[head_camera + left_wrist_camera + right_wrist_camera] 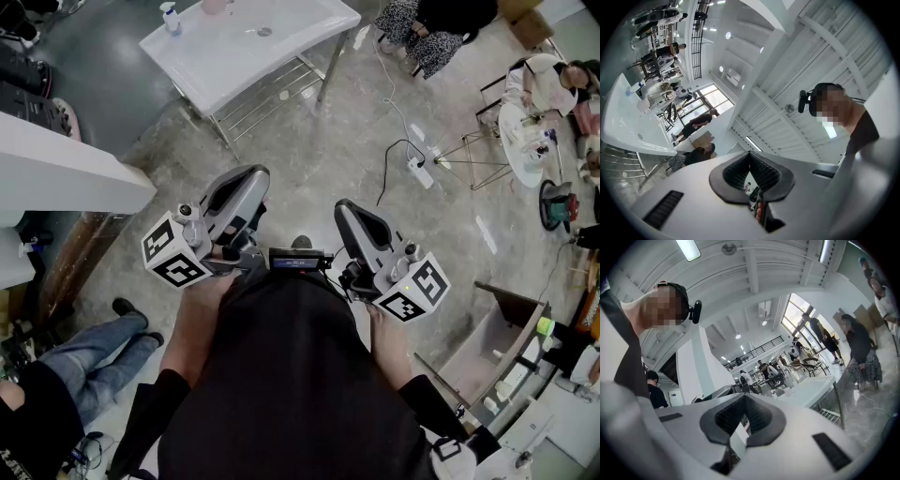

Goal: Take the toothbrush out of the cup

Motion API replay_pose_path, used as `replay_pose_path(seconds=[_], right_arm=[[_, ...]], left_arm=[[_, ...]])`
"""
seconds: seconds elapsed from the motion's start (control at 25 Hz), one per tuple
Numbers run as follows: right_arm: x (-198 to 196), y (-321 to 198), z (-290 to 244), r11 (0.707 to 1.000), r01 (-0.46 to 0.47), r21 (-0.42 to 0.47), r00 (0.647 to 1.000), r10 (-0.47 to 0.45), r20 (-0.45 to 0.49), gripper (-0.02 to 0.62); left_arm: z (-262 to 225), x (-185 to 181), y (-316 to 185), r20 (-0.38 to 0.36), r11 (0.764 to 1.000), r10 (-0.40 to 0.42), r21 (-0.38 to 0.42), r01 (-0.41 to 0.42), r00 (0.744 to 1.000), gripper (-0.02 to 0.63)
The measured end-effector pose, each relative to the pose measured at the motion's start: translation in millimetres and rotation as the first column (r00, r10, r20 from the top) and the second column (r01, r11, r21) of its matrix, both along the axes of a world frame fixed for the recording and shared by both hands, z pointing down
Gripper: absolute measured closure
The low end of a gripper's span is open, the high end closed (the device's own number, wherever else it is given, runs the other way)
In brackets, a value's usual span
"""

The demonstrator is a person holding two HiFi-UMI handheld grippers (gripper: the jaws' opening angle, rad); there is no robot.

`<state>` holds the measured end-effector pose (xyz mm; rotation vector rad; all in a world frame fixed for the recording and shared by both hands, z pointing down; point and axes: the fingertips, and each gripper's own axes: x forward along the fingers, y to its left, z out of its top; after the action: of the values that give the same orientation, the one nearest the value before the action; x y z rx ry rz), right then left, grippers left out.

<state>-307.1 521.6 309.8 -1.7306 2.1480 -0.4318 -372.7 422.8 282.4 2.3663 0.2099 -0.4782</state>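
Note:
Both grippers are held close to the person's chest, far from the white sink table (281, 42) at the top of the head view. My left gripper (246, 178) is shut with nothing between its ribbed pads (761, 171). My right gripper (349, 211) is also shut and empty, its pads (757, 416) pressed together. A pinkish cup (214, 5) stands at the table's far edge, cut off by the top of the picture, beside a small bottle (171, 17). No toothbrush can be made out at this distance. The left gripper view shows the same table (623, 126) at its left.
A power strip with a black cable (417, 169) lies on the concrete floor between me and a wire-frame stand (478, 150). A white counter (66, 173) juts in from the left. A seated person's legs (94, 352) stretch out at lower left; other people sit at the back right.

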Motion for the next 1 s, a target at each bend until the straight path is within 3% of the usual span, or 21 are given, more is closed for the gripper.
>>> replay_pose_path(seconds=[0.64, 1.0], right_arm=[[13, 0, 7, 1.000, -0.002, 0.007, 1.000, 0.002, 0.026, 0.591], [44, 15, 8, 0.999, -0.029, 0.014, 0.999, 0.029, 0.046, 0.589]], left_arm=[[5, 9, 0, 0.027, 1.000, -0.008, 0.010, 0.008, 1.000, 0.598], [4, 34, 14, 0.041, 1.000, -0.014, 0.026, 0.013, 0.999, 0.600]])
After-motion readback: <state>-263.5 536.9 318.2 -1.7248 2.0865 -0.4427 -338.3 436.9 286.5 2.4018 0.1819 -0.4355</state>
